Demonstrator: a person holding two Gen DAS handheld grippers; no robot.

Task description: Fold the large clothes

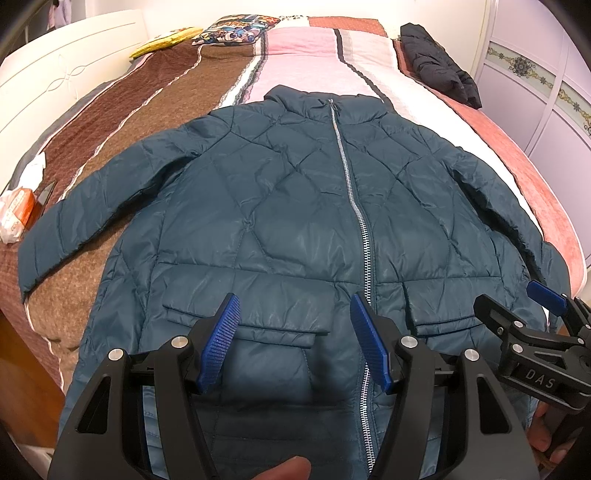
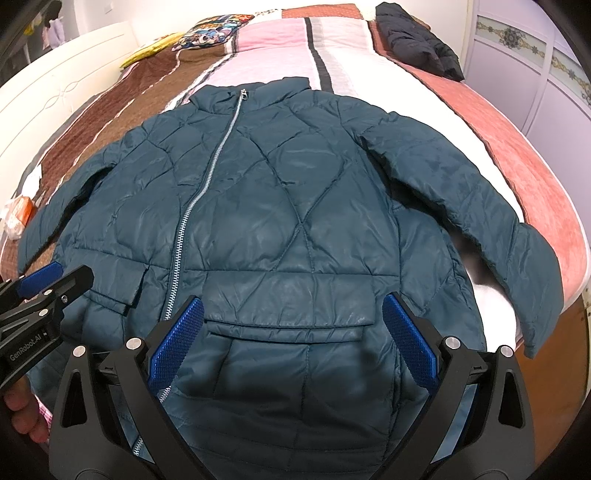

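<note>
A teal quilted jacket (image 1: pixel 288 206) lies flat on the bed, front up, zipped, sleeves spread to both sides, collar at the far end. My left gripper (image 1: pixel 295 317) hovers open above its lower left pocket flap and zipper, nothing between the blue pads. In the right wrist view the same jacket (image 2: pixel 280 206) fills the middle. My right gripper (image 2: pixel 293 314) stands open over the lower right pocket flap, holding nothing. Each gripper shows at the other view's edge: the right gripper (image 1: pixel 524 306) and the left gripper (image 2: pixel 59 277).
The bed's striped brown, pink and white cover (image 1: pixel 295 55) stretches away. A folded dark jacket (image 1: pixel 436 59) lies at the far right, pillows (image 1: pixel 229 29) at the far end, a tissue pack (image 1: pixel 16 214) at the left. A white headboard (image 1: pixel 55 81) stands left, wardrobe doors (image 1: pixel 535 81) right.
</note>
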